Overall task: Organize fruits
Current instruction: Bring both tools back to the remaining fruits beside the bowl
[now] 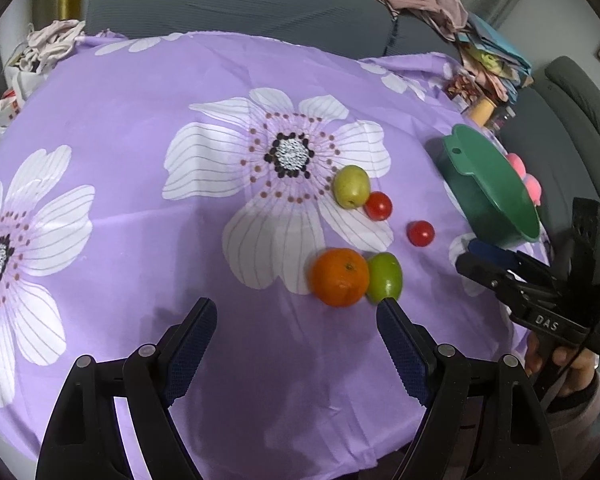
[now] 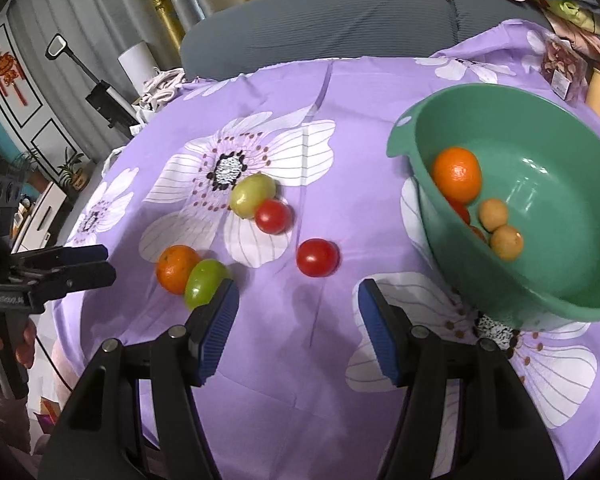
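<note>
Purple cloth covered the table (image 2: 284, 376), and on it, left to right, lay the orange (image 2: 177, 268) touching the green fruit (image 2: 204, 283), then the lone tomato (image 2: 317, 257), then the green bowl (image 2: 512, 304). My left gripper (image 1: 296, 312) was spread and empty — the orange sat just ahead, toward its right finger. My right gripper (image 2: 298, 294) stood spread, empty too — the tomato lay straight ahead, nearer it than the left.

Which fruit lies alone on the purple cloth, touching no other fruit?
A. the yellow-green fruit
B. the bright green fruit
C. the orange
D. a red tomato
D: one red tomato sits apart, while the orange touches the bright green fruit and the yellow-green fruit touches the other tomato.
</note>
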### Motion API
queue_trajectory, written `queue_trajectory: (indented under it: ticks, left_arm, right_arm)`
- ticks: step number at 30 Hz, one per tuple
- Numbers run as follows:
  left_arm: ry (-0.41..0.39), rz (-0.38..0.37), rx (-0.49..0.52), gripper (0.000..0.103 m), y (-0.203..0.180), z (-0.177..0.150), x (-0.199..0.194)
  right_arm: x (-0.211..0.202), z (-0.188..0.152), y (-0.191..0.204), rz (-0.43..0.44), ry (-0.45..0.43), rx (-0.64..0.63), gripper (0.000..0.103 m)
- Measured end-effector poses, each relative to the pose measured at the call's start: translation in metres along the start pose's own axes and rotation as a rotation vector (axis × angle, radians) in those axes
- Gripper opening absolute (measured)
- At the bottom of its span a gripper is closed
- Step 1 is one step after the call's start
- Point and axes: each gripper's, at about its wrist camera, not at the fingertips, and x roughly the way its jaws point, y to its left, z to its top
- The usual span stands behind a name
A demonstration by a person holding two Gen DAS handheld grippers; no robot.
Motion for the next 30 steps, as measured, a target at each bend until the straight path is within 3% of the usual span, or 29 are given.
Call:
queue_trajectory:
  ticks: [20,30]
  left_arm:
    - [0.009,-0.058,0.027,0.082,-0.014,0.007,0.007]
    - [0.024,-0.12,0.048,0.082,-0.025,0.025,0.015]
  right_arm:
    - [0.012,0.007,-0.01,-0.051,0.026,0.01,0.062]
    - [0.019,0.011,-0.013,-0.066,0.024,0.0,0.062]
